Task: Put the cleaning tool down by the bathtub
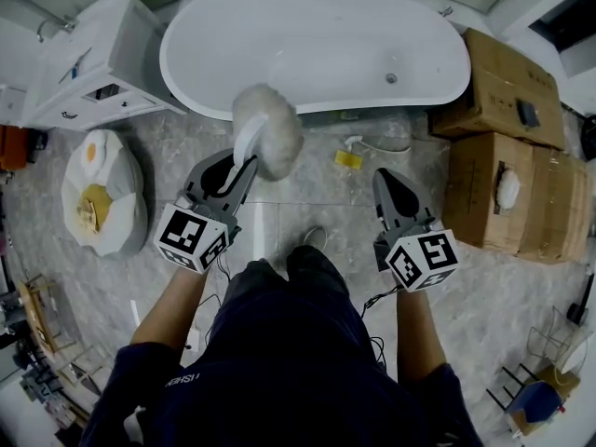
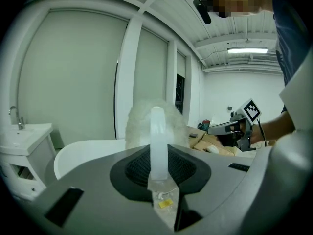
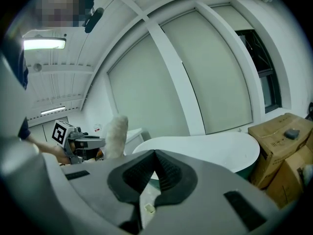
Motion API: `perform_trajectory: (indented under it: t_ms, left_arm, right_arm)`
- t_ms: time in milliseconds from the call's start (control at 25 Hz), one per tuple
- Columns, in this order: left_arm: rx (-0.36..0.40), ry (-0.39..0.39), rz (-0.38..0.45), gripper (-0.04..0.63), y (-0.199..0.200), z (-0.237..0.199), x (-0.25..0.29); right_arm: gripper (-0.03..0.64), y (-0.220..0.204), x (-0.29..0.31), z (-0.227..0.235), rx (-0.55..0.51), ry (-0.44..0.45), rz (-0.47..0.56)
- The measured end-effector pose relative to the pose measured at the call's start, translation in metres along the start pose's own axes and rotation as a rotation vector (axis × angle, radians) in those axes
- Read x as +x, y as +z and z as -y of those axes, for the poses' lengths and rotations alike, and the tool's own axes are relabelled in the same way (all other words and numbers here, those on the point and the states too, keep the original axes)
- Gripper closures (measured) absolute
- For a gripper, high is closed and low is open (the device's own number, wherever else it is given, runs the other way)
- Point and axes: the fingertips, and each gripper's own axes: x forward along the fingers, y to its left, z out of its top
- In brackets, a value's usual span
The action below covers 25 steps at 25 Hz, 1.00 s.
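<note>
The cleaning tool (image 1: 268, 128) is a fluffy white duster head on a pale plastic handle (image 2: 158, 141). My left gripper (image 1: 244, 163) is shut on that handle and holds the tool upright, above the floor just in front of the white bathtub (image 1: 317, 45). In the left gripper view the fluffy head (image 2: 139, 124) stands up behind the handle. My right gripper (image 1: 387, 179) is to the right at about the same height, shut with nothing between its pads. The right gripper view shows the tool (image 3: 116, 133), the left gripper (image 3: 78, 143) and the bathtub (image 3: 205, 151).
Cardboard boxes (image 1: 507, 156) stand to the right of the tub. A white vanity cabinet (image 1: 93, 54) is at the upper left, with an egg-patterned cushion (image 1: 102, 189) below it. A small yellow item (image 1: 348, 158) lies on the tiled floor near the tub.
</note>
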Motion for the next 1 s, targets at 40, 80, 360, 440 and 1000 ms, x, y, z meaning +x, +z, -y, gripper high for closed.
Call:
perform_trajectory:
  t_ms: [40, 80, 360, 440, 1000]
  left_arm:
    - [0.002, -0.004, -0.008, 0.500, -0.001, 0.001, 0.007]
    - [0.005, -0.009, -0.015, 0.500, -0.003, 0.001, 0.013]
    - [0.018, -0.053, -0.084, 0.500, -0.026, 0.003, 0.057]
    - [0.018, -0.065, -0.103, 0.500, -0.036, 0.001, 0.067]
    - [0.040, -0.257, -0.264, 0.500, -0.154, -0.019, 0.149]
  right_arm:
    - [0.612, -0.001, 0.003, 0.005, 0.002, 0.000, -0.002]
    - [0.612, -0.002, 0.006, 0.011, 0.003, -0.001, -0.004]
    - [0.612, -0.015, 0.027, 0.043, 0.022, -0.024, -0.014]
    - [0.612, -0.021, 0.034, 0.051, 0.027, -0.036, -0.016]
    - [0.612, -0.110, 0.087, 0.099, 0.106, -0.215, -0.013]
